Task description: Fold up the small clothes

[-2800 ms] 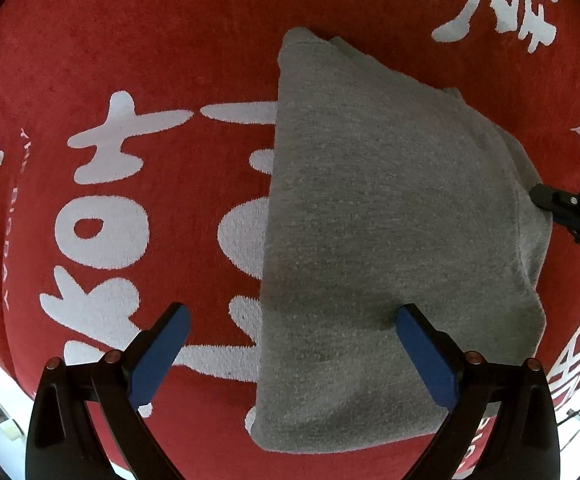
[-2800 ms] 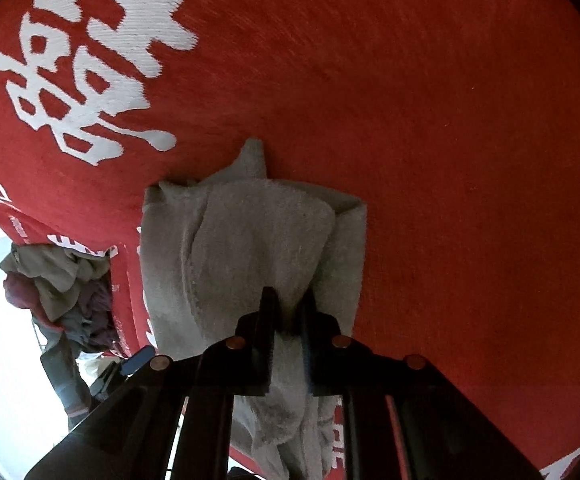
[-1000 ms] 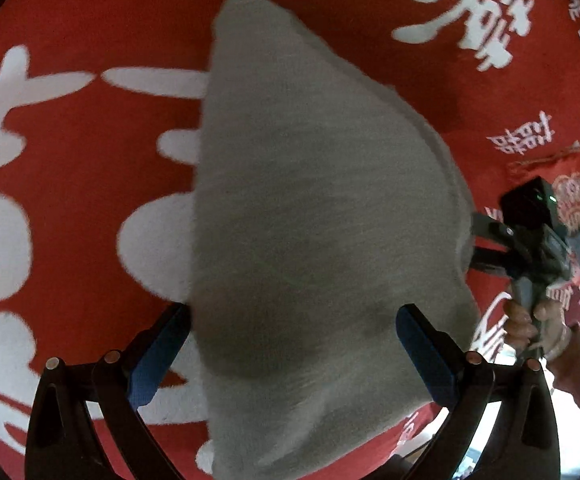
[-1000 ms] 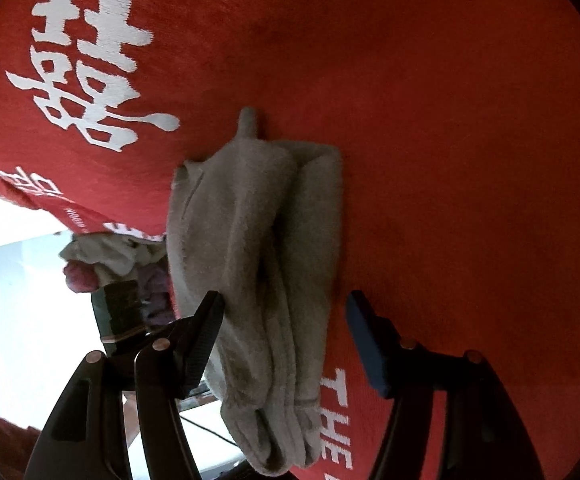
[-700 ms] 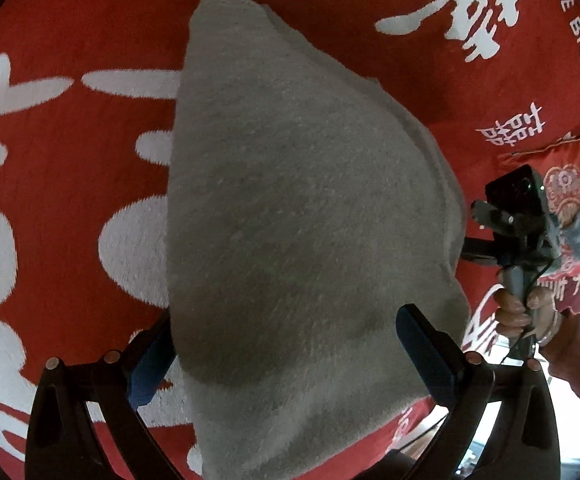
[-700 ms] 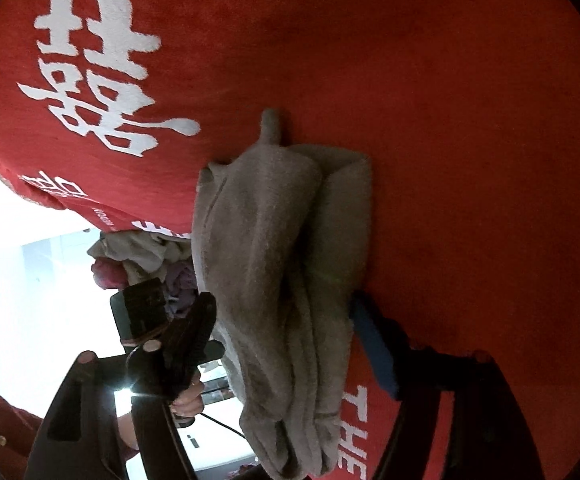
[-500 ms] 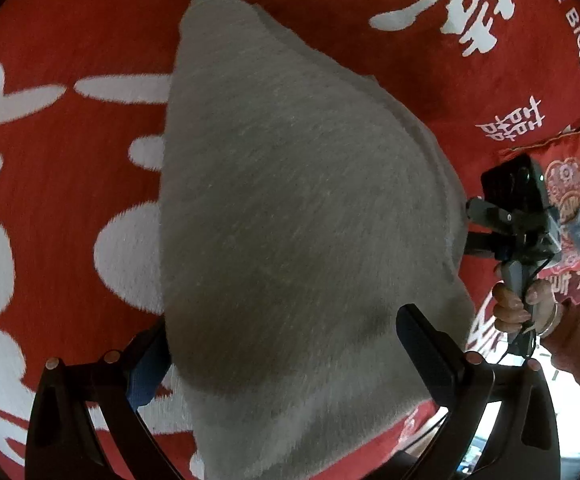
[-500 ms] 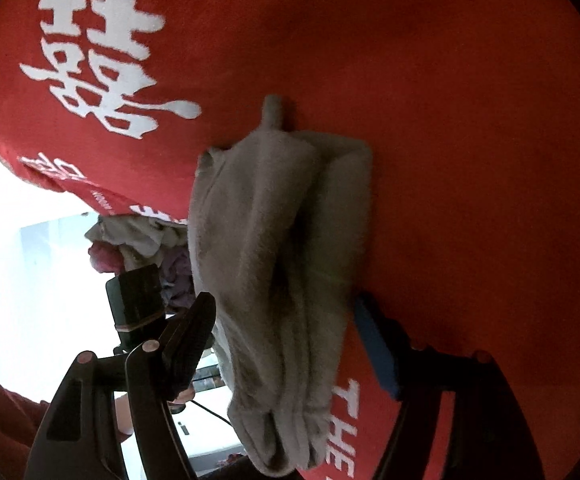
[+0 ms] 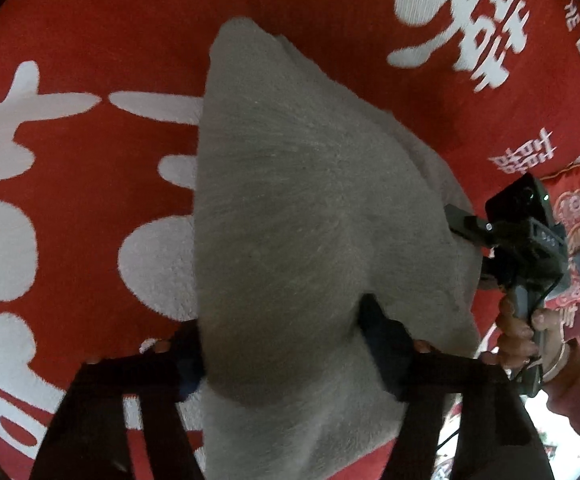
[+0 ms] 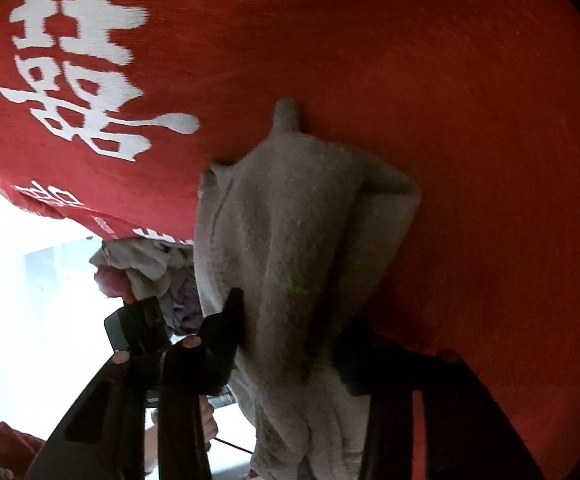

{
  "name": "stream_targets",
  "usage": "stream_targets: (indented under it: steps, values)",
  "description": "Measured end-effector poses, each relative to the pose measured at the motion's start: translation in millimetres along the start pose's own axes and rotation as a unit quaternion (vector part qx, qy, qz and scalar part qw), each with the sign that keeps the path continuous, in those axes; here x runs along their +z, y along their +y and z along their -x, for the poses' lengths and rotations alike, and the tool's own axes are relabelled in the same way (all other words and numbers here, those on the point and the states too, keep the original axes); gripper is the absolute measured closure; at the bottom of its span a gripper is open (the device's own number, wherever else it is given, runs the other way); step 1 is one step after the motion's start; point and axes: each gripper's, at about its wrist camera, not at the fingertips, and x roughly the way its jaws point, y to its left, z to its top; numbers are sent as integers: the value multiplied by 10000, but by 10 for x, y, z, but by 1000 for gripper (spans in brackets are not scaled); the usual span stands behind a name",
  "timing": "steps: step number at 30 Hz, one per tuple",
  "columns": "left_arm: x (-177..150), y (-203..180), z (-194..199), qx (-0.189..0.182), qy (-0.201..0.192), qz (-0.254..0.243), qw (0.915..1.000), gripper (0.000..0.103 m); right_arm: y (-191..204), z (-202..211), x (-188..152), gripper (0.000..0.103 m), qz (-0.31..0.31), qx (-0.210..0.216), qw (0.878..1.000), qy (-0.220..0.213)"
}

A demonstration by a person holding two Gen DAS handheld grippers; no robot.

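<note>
A folded grey cloth [image 9: 290, 216] lies on the red cloth-covered table [image 9: 89, 40]. My left gripper [image 9: 281, 344] has its jaws closed in on both sides of the cloth's near end, pinching the thick fold. In the right wrist view the same grey cloth [image 10: 298, 248] shows as a bunched stack near the table edge. My right gripper [image 10: 290, 332] also grips it, its fingers pressed against either side of the bundle. The right gripper shows in the left wrist view [image 9: 466, 224] at the cloth's right edge, held by a hand.
The red tablecloth bears large white characters [image 9: 462, 20]. A pile of other clothes [image 10: 145, 264] lies beyond the table edge at the left of the right wrist view. The table edge [image 10: 89, 220] runs close to the cloth there.
Both grippers were open around the cloth half a second ago. Both have now closed in on the folded cloth, squeezing it. Earlier, the right gripper had let go of the cloth and opened.
</note>
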Motion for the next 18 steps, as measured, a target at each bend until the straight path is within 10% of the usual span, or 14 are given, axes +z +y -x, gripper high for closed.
stream_targets:
  steps: [18]
  values:
    - [-705, 562, 1374, -517, -529, -238, 9970, 51, 935, -68, -898, 65, 66, 698, 9966, -435]
